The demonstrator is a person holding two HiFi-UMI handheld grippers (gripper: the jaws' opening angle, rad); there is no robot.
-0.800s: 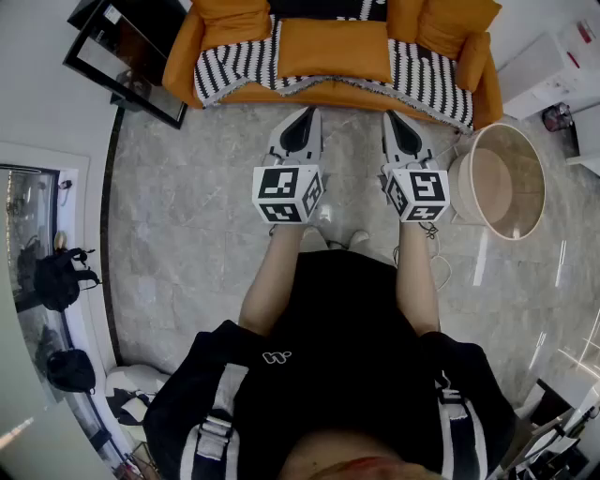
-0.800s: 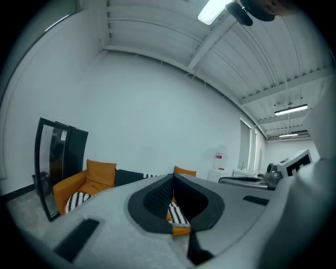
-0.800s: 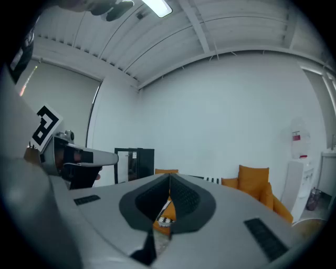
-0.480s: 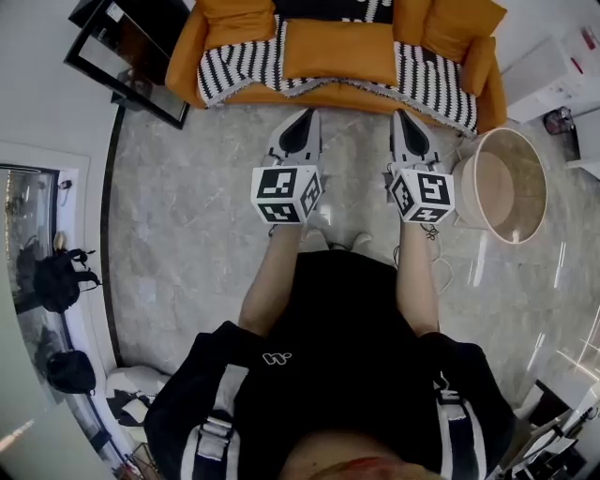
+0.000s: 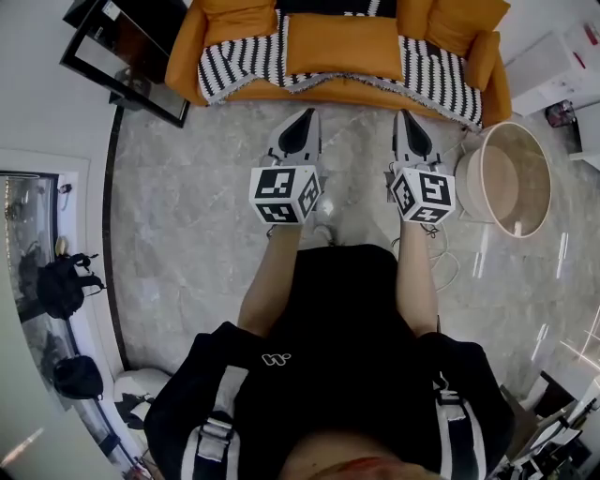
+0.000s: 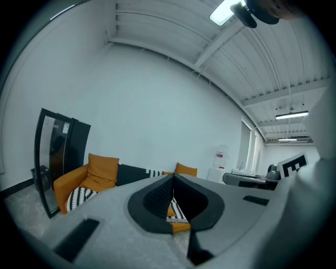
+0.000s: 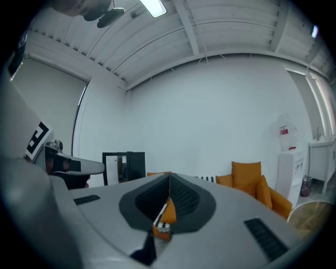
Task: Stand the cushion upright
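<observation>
Looking down through the head camera, I saw both tools held out side by side over the grey marble floor point(image 5: 187, 216), short of the orange sofa point(image 5: 183, 56). The left gripper point(image 5: 307, 114) had its jaws pressed fully together and gripped nothing. Its own view showed the two dark pads meeting in a thin seam, with only a sliver of sofa beyond. The right gripper point(image 5: 404, 116) was the same, closed tight and empty.

The cushion point(image 5: 342, 45) appeared to lie flat on the middle of the seat, on top of the black-and-white striped throw point(image 5: 234, 61). It sat ahead of both sets of tips and neither touched it. Other orange cushions rested at the sofa's back corners, one on the left point(image 5: 230, 14) and one on the right point(image 5: 455, 21).

A round beige tub point(image 5: 506, 173) stood on the floor just right of the right gripper, near the sofa's right end. A black-framed panel point(image 5: 122, 56) stood beside the sofa's left arm.
</observation>
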